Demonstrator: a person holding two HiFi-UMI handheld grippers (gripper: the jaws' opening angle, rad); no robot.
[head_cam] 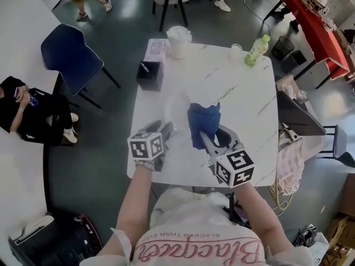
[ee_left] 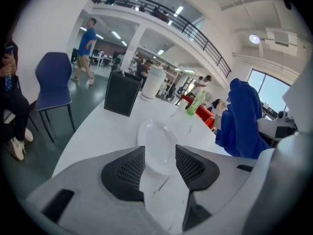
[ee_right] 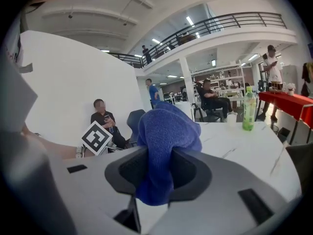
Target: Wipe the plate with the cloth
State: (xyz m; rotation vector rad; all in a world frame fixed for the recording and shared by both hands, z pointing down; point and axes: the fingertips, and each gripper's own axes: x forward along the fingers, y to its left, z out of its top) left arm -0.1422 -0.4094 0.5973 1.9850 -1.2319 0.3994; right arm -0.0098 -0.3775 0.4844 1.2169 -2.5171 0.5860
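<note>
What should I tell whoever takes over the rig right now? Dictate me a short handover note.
Left gripper: open, jaws apart on either side of the near rim of the plate, not clamped on it.
Right gripper: shut on the blue cloth, which is held up just right of the plate and looks clear of it.
The plate lies flat on the white table.
Done: cloth is in the gripper.
Left: probably steady the plate, then bring the cloth down and wipe it.
</note>
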